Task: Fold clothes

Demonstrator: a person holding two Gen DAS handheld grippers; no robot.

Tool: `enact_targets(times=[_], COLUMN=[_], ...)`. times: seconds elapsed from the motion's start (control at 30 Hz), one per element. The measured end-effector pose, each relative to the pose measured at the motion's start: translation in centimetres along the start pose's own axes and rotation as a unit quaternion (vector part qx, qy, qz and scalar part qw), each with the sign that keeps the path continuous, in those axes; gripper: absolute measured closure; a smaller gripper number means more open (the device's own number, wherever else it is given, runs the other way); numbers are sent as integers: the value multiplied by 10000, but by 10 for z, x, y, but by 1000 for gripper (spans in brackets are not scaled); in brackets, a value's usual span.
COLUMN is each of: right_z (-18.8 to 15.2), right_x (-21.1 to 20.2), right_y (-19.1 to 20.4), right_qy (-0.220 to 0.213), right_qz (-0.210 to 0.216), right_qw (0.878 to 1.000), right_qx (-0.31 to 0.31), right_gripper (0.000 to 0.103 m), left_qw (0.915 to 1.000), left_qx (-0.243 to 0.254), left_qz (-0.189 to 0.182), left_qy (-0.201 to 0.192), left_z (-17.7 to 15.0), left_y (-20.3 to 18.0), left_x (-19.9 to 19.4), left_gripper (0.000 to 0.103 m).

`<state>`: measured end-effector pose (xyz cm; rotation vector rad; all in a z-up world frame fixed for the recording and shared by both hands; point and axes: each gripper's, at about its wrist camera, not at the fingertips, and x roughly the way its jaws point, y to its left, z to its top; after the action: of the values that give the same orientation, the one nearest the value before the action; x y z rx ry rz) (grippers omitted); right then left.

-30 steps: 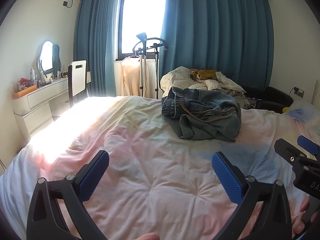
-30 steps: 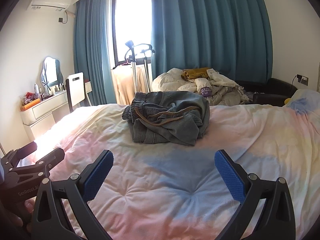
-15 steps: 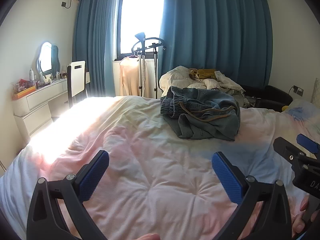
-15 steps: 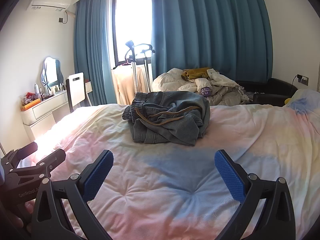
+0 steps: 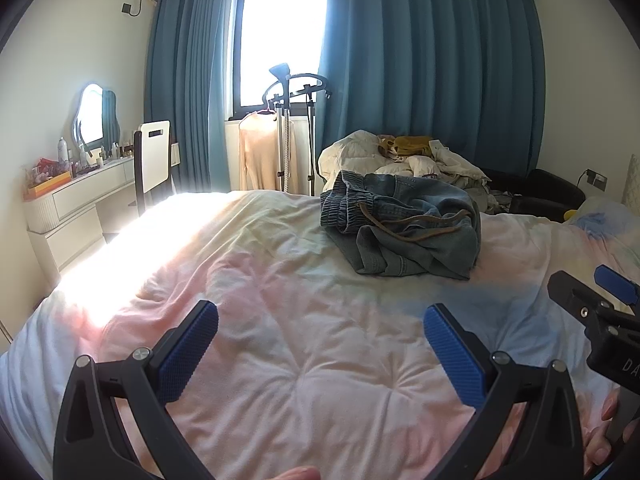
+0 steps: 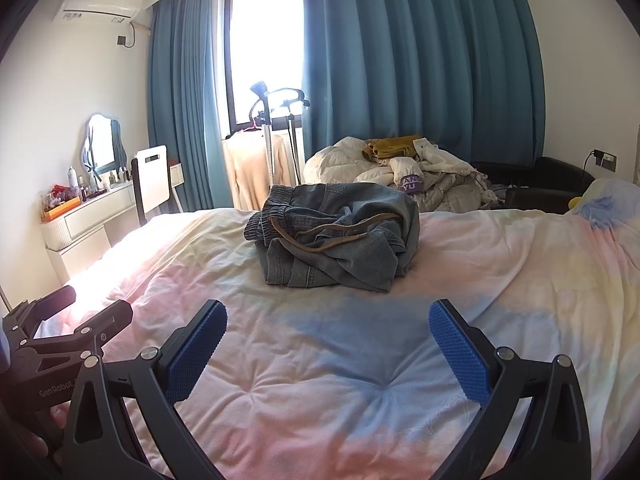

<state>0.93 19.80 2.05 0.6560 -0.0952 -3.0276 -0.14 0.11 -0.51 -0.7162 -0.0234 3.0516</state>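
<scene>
barely anything has shifted, both grippers just hovering low over the bed (image 6: 500,280). left gripper (image 5: 320,344) and right gripper (image 6: 328,340) gape wide, holding nothing, lined up for the crumpled jeans (image 6: 336,248) lying mid-bed, well ahead.

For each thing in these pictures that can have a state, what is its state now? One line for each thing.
left tongs: open, holding nothing, above the bed
right tongs: open, holding nothing, above the bed
jeans: crumpled in a heap on the bed, not folded
curtains: partly drawn, window gap left open
clothes pile: unsorted heap beyond the bed
beige garment: hanging on the rack
</scene>
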Motion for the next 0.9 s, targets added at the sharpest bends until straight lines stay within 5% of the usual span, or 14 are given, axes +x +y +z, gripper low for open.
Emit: enact_targets(times=[0.67,0.9], right_z=[-1,2], right_x=[0,3], right_y=[-1,-3], right_qy=[42,75], right_qz=[2,-29], right_qw=[10000,9999], right_qx=[55,107], right_gripper=[0,0], left_qw=[9998,10000], left_qx=[-159,23], left_qz=[-31,-20], left_qy=[77,-37], left_z=[3,27], left_y=[4,-2], left_x=[2,3], left_gripper=[0,0])
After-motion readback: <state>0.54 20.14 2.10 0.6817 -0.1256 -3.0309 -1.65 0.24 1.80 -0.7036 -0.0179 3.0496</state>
